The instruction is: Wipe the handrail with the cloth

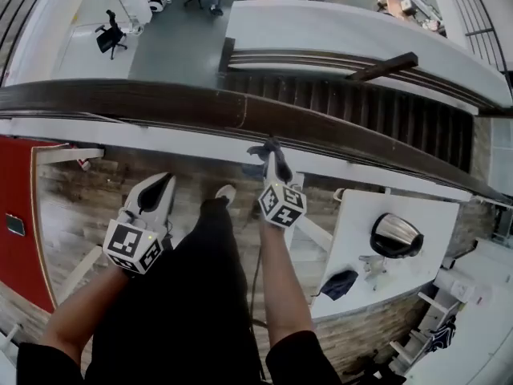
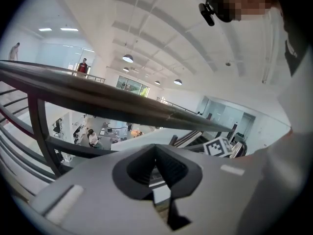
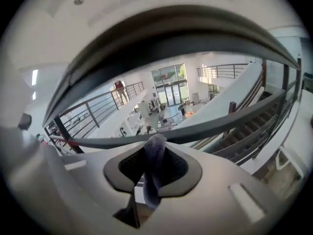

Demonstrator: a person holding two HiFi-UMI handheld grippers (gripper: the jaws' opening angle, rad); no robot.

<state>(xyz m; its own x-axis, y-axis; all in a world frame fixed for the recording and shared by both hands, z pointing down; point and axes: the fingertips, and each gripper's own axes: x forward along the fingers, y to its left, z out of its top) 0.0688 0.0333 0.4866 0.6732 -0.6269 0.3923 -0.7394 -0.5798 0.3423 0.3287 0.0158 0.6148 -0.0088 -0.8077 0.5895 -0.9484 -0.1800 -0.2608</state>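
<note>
While the right gripper (image 1: 269,146) is pinching a dark blue-grey cloth (image 3: 153,173) between its closed jaws, its tips are pointing up just beside the near edge of the dark wooden handrail (image 1: 200,107); whether the cloth is touching the rail cannot be told. The left gripper (image 1: 163,181) is hanging lower, apart from the rail, its jaws drawn together on nothing. Both forearms are extending over the person's black-clad legs (image 1: 192,295).

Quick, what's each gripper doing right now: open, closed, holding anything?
Left gripper: closed, nothing between its jaws.
Right gripper: closed on the cloth.
</note>
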